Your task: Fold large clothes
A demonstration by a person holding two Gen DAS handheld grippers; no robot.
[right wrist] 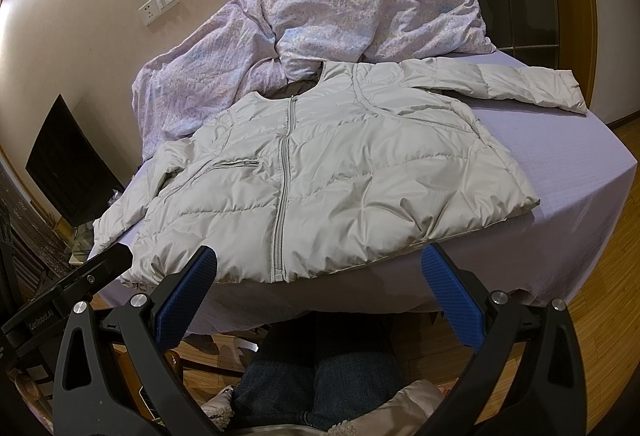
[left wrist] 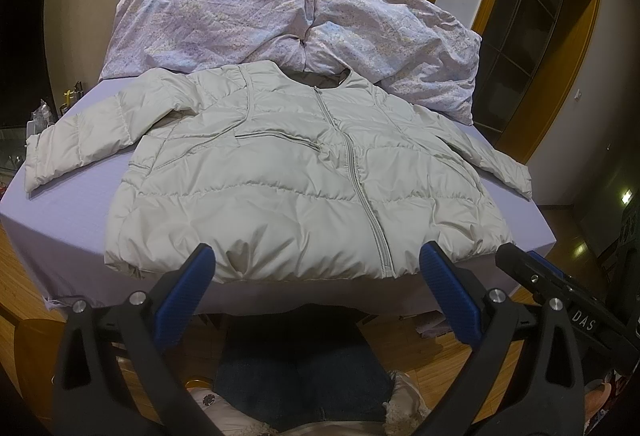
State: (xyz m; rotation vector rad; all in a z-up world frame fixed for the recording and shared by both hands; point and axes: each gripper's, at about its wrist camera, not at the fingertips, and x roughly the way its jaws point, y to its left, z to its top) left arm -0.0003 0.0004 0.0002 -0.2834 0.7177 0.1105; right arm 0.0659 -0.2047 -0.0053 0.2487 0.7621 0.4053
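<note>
A pale grey puffer jacket [left wrist: 288, 172] [right wrist: 328, 172] lies flat and zipped on a lavender bed [left wrist: 80, 212] [right wrist: 592, 172], front up, hem toward me, both sleeves spread sideways. My left gripper [left wrist: 318, 256] hovers open just short of the hem, blue pads [left wrist: 188, 288] wide apart with nothing between them. My right gripper [right wrist: 320, 260] is open too, held above the bed's near edge by the hem. Each view shows the other gripper's black body at its side edge.
A crumpled floral duvet [left wrist: 288, 20] [right wrist: 320, 24] is heaped at the head of the bed against the wall. A person's jeans-clad legs [left wrist: 304, 372] stand below the grippers. Wooden floor [right wrist: 600, 276] surrounds the bed; a door frame [left wrist: 560, 36] is at right.
</note>
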